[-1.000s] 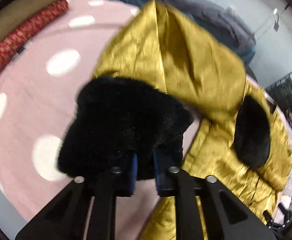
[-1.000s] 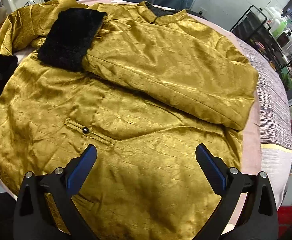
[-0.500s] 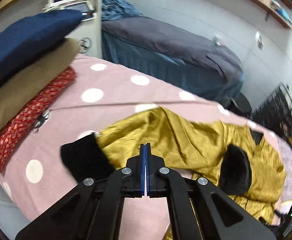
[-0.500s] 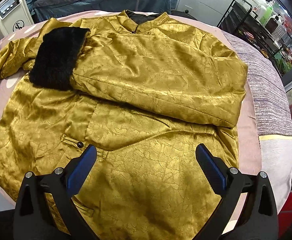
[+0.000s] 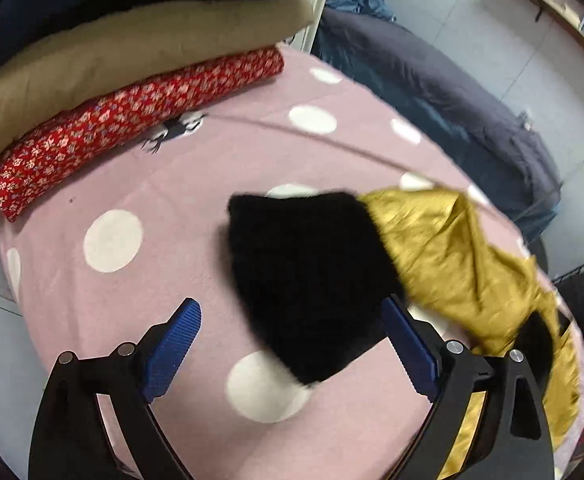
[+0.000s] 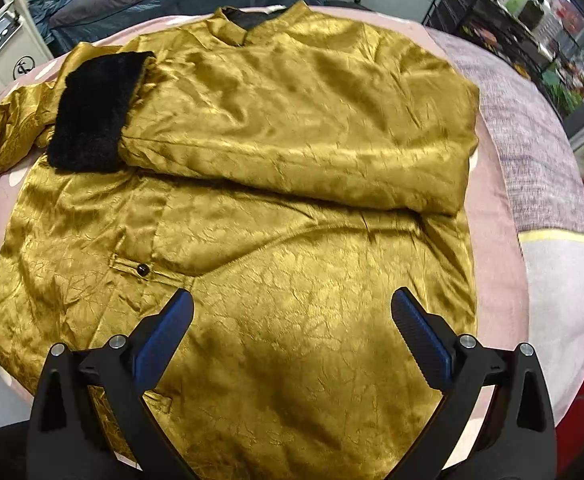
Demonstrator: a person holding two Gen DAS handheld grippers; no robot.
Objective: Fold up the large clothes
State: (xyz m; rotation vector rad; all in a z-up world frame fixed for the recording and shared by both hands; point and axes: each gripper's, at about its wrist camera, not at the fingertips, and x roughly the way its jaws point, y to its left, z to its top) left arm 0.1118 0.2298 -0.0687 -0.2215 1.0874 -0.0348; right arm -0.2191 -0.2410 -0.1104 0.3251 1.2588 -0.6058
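the gold satin jacket [image 6: 292, 208] lies spread front-up across the pink polka-dot bedspread [image 5: 180, 208], filling most of the right wrist view. one sleeve is already folded across the chest, its black fur cuff [image 6: 96, 112] resting near the opposite shoulder, which narrows the garment on that side. the other sleeve [image 5: 444, 248] trails out over the bedspread, ending in a second black fur cuff [image 5: 312, 280] that lies flat on the pink cloth. the left gripper [image 5: 292, 340] hovers over this cuff with its jaws wide apart; they have just been opening, and the cuff sits in front of and between the blue pads without being pinched. judging from that, the sleeve looks laid out straight, probably to be regrasped and folded inward like the first. the right gripper [image 6: 292, 332] hangs over the lower front of the jacket, jaws spread and holding nothing, near the buttoned pocket flap [image 6: 144, 270]. stacked folded textiles [image 5: 132, 112] sit at the bed's far edge.
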